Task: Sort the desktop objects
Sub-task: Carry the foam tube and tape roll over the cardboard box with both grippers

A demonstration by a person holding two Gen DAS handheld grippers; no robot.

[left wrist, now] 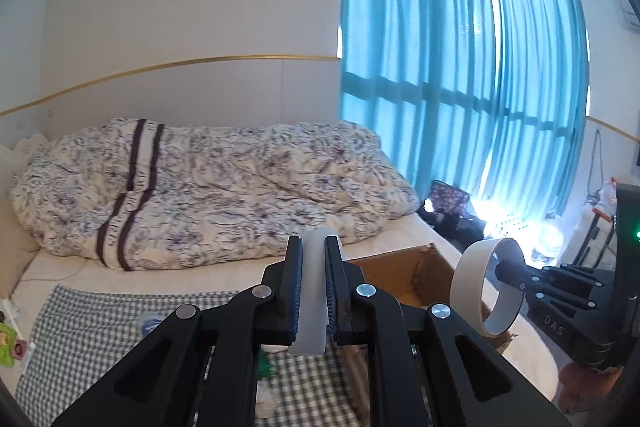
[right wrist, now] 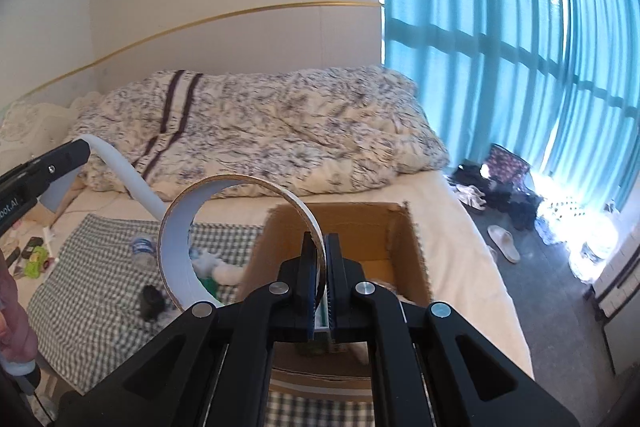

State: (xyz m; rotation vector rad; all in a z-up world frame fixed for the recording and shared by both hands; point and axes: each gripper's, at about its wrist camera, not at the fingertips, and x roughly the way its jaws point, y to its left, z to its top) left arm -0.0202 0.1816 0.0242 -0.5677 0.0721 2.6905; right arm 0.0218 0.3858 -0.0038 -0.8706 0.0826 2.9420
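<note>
Our left hand-held gripper (left wrist: pixel 314 263) is clenched on a white curved strip (left wrist: pixel 313 291), holding it raised above the checked cloth (left wrist: pixel 92 327) spread on the bed (left wrist: pixel 60 267). Our right hand-held gripper (right wrist: pixel 320 263) pinches the rim of a tape ring (right wrist: pixel 176 247), which hangs in the air just over the near left edge of the open cardboard box (right wrist: pixel 404 227). Small items lie scattered on the cloth beside the box, too blurred to name.

The cardboard box (right wrist: pixel 352 227) has its floor largely hidden behind the right gripper (right wrist: pixel 320 259). Small items at the left edge of the checked cloth (right wrist: pixel 92 291), perhaps toys (right wrist: pixel 38 261), are blurred and partly cut off. In the left wrist view the box's near wall lies behind the gripper's linkage.
</note>
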